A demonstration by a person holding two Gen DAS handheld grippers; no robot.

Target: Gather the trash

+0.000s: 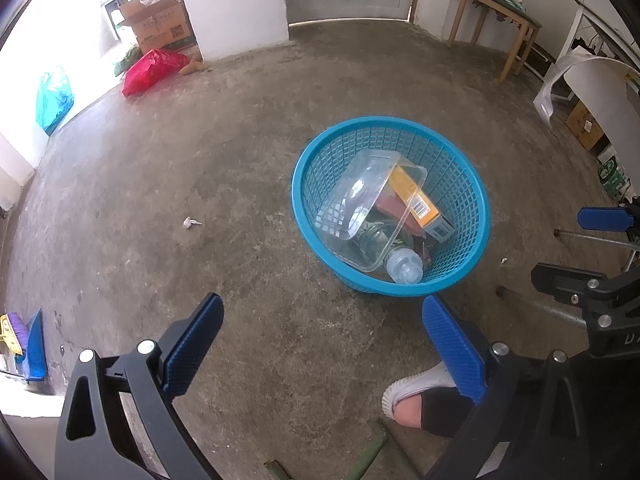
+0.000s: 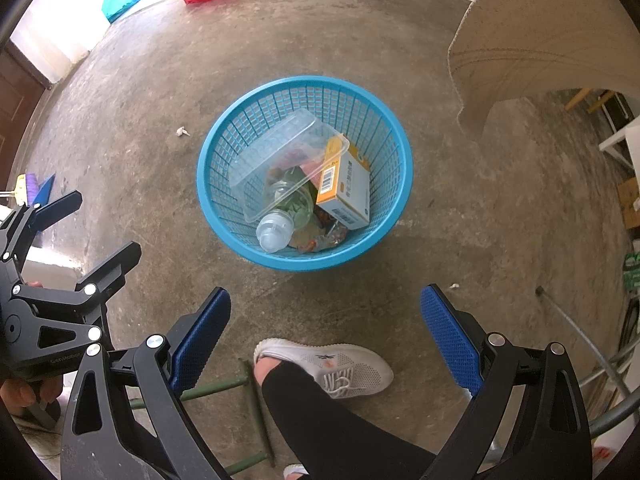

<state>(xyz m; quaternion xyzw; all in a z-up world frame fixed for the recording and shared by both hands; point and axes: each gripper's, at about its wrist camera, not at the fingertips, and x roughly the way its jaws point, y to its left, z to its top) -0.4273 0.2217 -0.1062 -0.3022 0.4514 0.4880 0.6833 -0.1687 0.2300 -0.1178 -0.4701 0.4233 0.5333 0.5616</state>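
A blue mesh basket (image 1: 472,236) (image 2: 240,248) stands on the concrete floor. It holds a clear plastic tray (image 1: 360,196) (image 2: 276,152), a clear bottle (image 1: 404,268) (image 2: 280,224), an orange and white carton (image 1: 416,200) (image 2: 344,184) and wrappers. A small white scrap (image 1: 191,223) (image 2: 182,131) lies on the floor left of the basket. My left gripper (image 1: 322,320) is open and empty, held above the floor near the basket. My right gripper (image 2: 325,312) is open and empty, above the basket's near side.
The person's white shoe (image 2: 340,364) and black-trousered leg are below the grippers. A red bag (image 1: 150,70), a teal bag (image 1: 54,98) and a cardboard box (image 1: 160,20) sit by the far wall. A wooden table (image 1: 496,8) stands at right. A broom and dustpan (image 1: 24,340) lie at left.
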